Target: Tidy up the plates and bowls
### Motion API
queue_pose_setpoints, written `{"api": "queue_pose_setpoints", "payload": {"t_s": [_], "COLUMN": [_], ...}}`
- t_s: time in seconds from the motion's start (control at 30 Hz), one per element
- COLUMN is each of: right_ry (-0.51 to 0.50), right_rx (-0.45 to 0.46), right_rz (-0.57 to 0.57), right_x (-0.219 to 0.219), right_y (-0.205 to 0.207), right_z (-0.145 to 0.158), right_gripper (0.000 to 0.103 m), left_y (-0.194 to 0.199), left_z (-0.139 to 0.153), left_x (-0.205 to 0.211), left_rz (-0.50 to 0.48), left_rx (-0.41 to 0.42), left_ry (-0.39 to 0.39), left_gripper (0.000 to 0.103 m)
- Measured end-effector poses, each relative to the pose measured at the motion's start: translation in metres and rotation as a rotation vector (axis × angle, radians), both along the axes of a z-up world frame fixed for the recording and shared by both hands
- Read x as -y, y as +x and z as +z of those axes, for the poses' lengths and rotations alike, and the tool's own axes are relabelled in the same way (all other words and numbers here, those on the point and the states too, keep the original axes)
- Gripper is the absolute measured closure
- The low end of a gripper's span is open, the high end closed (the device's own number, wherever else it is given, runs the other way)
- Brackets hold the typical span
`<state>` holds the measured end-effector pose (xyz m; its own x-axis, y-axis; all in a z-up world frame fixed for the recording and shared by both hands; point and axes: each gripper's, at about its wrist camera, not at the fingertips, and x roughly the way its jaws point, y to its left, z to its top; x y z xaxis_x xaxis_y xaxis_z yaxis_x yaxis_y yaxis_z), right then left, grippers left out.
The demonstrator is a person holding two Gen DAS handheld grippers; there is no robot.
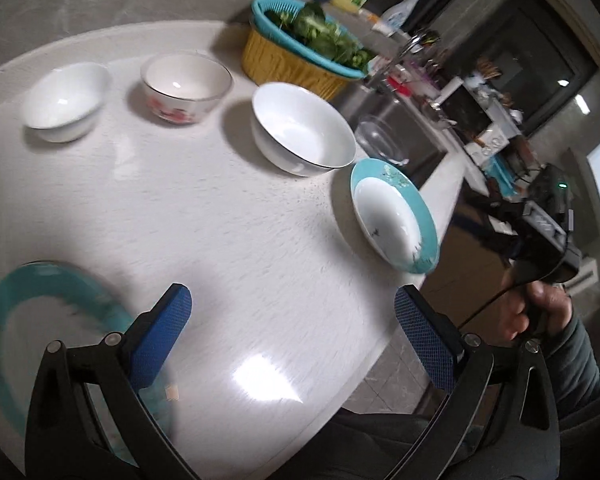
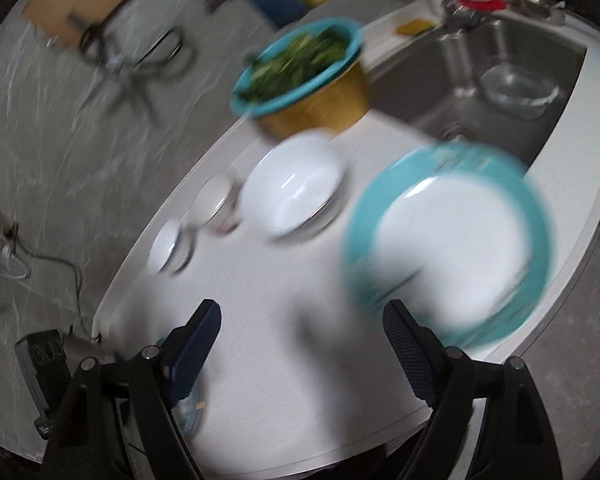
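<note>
Left gripper (image 1: 292, 312): jaws standing wide apart over the white counter (image 1: 228, 248), nothing sitting between the blue pads.
Right gripper (image 2: 302, 324): jaws also gaping, empty, hanging over the counter's near edge; a person's hand (image 1: 540, 312) is gripping its handle.
Near plate (image 1: 24, 304): teal-rimmed, lying flat at the counter's near-left end, partly under the left gripper's finger; blurred.
Second plate (image 1: 392, 216): teal rim, white centre, small dark markings, sitting at the counter's edge beside the sink (image 2: 440, 92).
Large bowl (image 1: 304, 128): plain white, thin dark rim line, sitting empty just beyond the second plate.
Patterned bowl (image 1: 186, 86): white with red flowers, empty.
Small bowl (image 1: 66, 98): plain white, empty, ending the row.
Colander (image 1: 300, 52): teal strainer nesting in a yellow basin, holding leafy greens.
Sink: steel, holding a clear glass bowl (image 2: 516, 88).
</note>
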<state>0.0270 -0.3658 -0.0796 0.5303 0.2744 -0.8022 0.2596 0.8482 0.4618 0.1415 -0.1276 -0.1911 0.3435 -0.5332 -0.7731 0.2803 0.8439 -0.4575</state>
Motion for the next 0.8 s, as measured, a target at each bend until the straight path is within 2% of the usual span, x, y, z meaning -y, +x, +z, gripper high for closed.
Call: {"api": "queue_pose_setpoints", "payload": {"t_s": [0.07, 0.2, 0.33, 0.47, 0.6, 0.73, 0.8], "right_ry": [-0.004, -0.011, 0.016, 0.066, 0.116, 0.148, 0.155], "right_rx": [0.012, -0.012, -0.083, -0.142, -0.193, -0.212, -0.214], "right_rz": [0.027, 0.101, 0.161, 0.211, 0.241, 0.277, 0.294], "right_x": [0.042, 0.107, 0.156, 0.179, 0.188, 0.186, 0.184], "right_y": [0.01, 0.027, 0.034, 0.037, 0.04, 0.048, 0.053], "right_z": [0.0, -0.011, -0.038, -0.064, -0.086, -0.099, -0.103], "right_gripper": [0.018, 0.018, 0.018, 0.019, 0.032, 0.037, 0.042], "left_y": [0.011, 0.044, 0.069, 0.088, 0.096, 0.102, 0.109], "left_z": [-0.011, -0.039, -0.066, -0.092, -0.111, -0.122, -0.125], "left_x": [0.033, 0.109, 0.149, 0.173, 0.187, 0.202, 0.215], "left_rz": [0.027, 0.015, 0.024, 0.061, 0.086, 0.098, 0.091], "left_rx": [-0.028, -0.069, -0.123, -0.179, -0.226, -0.229, -0.223], "left_ry": [0.013, 0.05, 0.065, 0.085, 0.106, 0.124, 0.126], "left_gripper": [0.0, 0.0, 0.0, 0.0, 0.002, 0.004, 0.007]}}
